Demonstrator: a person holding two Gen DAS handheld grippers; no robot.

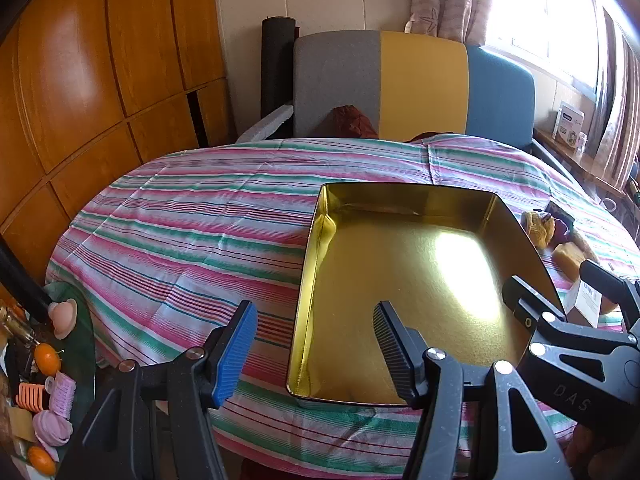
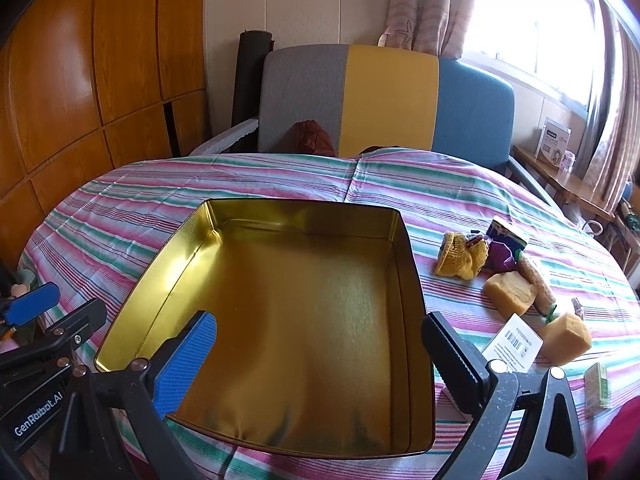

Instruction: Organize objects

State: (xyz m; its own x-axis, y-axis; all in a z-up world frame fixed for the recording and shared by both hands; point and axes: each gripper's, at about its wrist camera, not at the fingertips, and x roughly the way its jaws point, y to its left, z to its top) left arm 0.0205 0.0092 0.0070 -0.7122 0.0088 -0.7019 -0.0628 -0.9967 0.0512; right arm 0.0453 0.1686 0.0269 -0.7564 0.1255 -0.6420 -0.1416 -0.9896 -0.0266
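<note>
1. Left wrist view: the left gripper point(image 1: 316, 344) has its jaws parted with nothing between them; one ribbed blue pad point(image 1: 236, 352) hangs over the cloth and one ribbed black pad point(image 1: 394, 350) over the tin's near left corner.
2. Right wrist view: the right gripper point(image 2: 320, 360) stands spread wide and grasps nothing; its textured blue pad lies over the tin's interior, its black ridged pad over the tin's right wall.
3. Gold tin point(image 2: 412, 272): a shallow rectangular metal box, empty, with a glossy golden lining, rounded corners and a thin rolled rim; it sits on the near middle of the table.
4. Tablecloth point(image 1: 180, 220): creased woven fabric, striped pink, green and white, draped over a rounded table.
5. Loose objects lie to the right of the tin, apart from it: a knitted yellow item point(image 2: 462, 254), a crumpled purple wrapper point(image 2: 506, 246), two porous yellow sponge-like blocks point(image 2: 510, 292) point(image 2: 568, 338), a white printed card point(image 2: 514, 344) and a small green-edged packet point(image 2: 598, 388).
6. Background: an upholstered chair point(image 1: 420, 88) panelled grey, yellow and blue, beside glossy wooden panelling point(image 1: 80, 80) and patterned curtains point(image 2: 424, 4).
</note>
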